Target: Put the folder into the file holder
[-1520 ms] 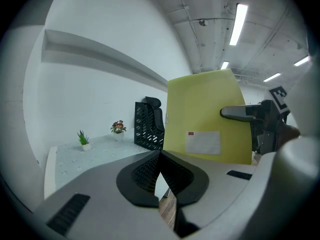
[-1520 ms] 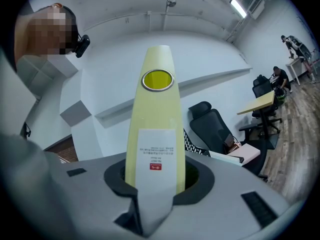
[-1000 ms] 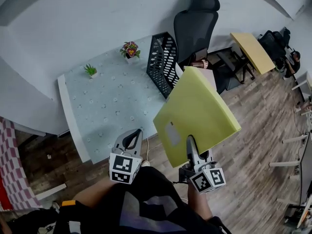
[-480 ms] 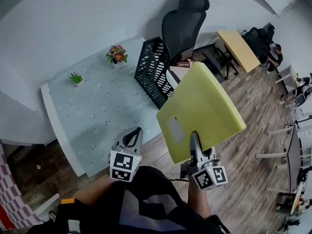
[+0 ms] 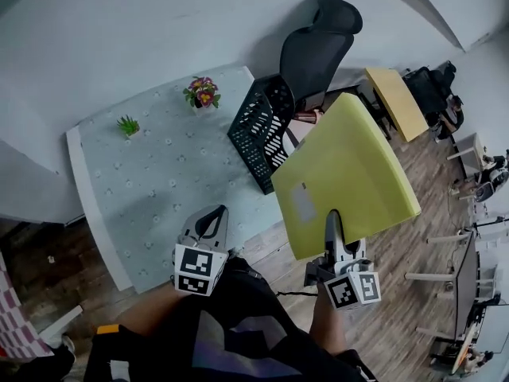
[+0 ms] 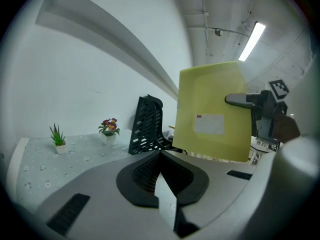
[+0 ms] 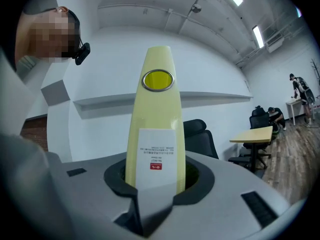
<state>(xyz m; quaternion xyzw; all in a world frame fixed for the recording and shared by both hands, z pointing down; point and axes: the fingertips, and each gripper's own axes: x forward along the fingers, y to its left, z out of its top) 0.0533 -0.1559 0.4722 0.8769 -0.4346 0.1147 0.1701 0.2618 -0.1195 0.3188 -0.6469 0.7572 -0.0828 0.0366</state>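
A yellow-green folder with a white label hangs in the air off the table's right edge, spine toward the right gripper. My right gripper is shut on the folder's lower edge; in the right gripper view the spine rises straight up between the jaws. The black mesh file holder stands on the table's right end, just left of the folder. My left gripper hovers over the table's near edge, shut and holding nothing. From the left gripper view, the file holder and folder are side by side.
The table has a pale patterned cover, with a flowering pot and a small green plant near its far side. A black office chair stands behind the file holder. A yellow desk and people are at the far right.
The right gripper has carried the folder slightly to the right and a little farther away, still in its grip. The head view has shifted. The left gripper has barely moved.
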